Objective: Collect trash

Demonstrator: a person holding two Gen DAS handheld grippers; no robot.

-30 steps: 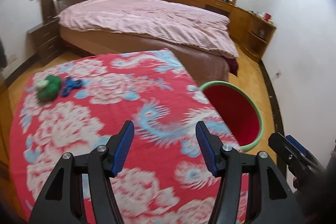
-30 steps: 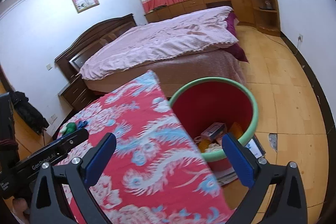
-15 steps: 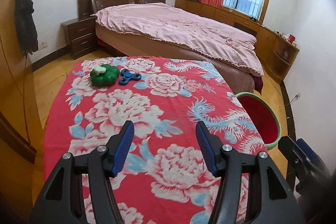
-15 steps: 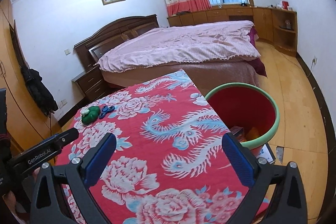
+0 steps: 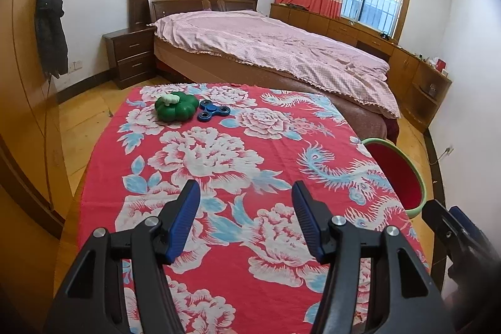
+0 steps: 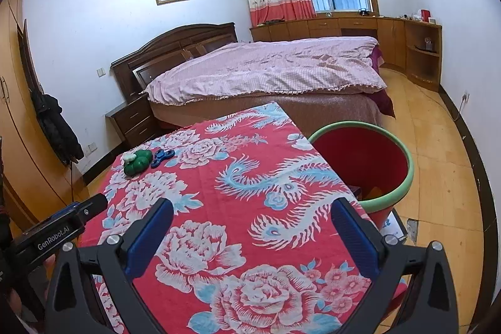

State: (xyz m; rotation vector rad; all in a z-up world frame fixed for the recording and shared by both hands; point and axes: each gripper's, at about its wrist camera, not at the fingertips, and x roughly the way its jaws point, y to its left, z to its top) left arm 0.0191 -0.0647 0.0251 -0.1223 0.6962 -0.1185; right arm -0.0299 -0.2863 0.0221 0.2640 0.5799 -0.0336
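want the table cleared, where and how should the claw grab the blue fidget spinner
Probably across one lobe of the flat blue three-lobed fidget spinner, coming from above on its right side: it lies flat on the cloth, and the green pumpkin-shaped toy crowds its left.

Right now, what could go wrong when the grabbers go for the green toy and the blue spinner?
The green toy and blue spinner touch, so the open left gripper might bump one while gripping the other. Both sit near the table's far edge and could slide off. The red bin stands beside the opposite side, below the tabletop, so a carried piece might drop before getting there.
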